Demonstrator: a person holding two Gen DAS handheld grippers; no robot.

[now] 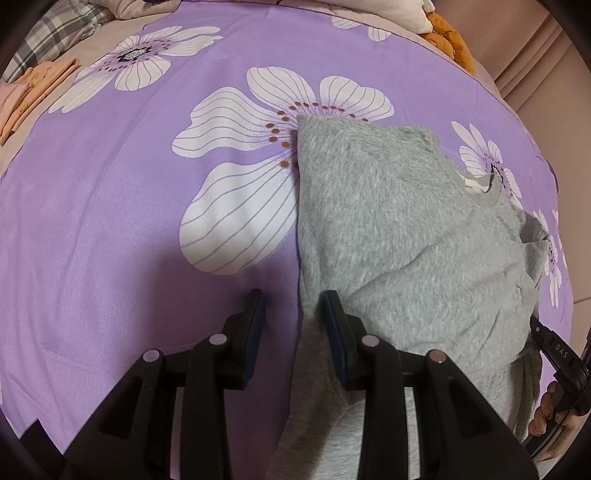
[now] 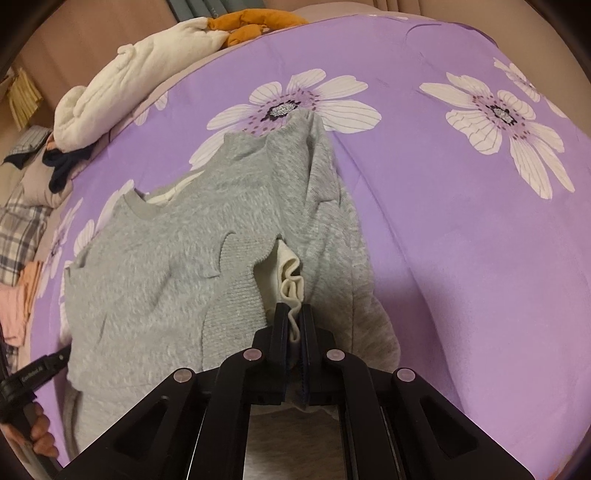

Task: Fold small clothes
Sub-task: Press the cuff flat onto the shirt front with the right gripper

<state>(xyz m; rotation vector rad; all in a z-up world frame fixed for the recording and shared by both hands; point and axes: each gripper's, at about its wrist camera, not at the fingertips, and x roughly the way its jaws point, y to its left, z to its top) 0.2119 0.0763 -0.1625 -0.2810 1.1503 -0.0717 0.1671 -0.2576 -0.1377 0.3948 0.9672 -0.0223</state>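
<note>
A small fluffy grey sweater (image 1: 399, 229) lies partly folded on the purple flowered bedsheet (image 1: 110, 221). My left gripper (image 1: 293, 306) hangs at the sweater's near left edge with its jaws apart. That edge runs up along the right finger (image 1: 330, 314), and bare sheet shows in the rest of the gap. In the right wrist view the grey sweater (image 2: 155, 266) is bunched, with a cream inner layer (image 2: 290, 280) showing. My right gripper (image 2: 294, 321) is shut on that cream fabric's edge. The left gripper (image 2: 40, 369) and a hand show at the lower left.
Folded peach clothes (image 1: 26, 92) sit at the sheet's far left. A white padded garment (image 2: 122, 85), an orange cloth (image 2: 247, 26), a dark blue item (image 2: 62, 166) and plaid fabric (image 2: 18, 229) lie along the bed's edge. Purple sheet (image 2: 461, 240) stretches right of the sweater.
</note>
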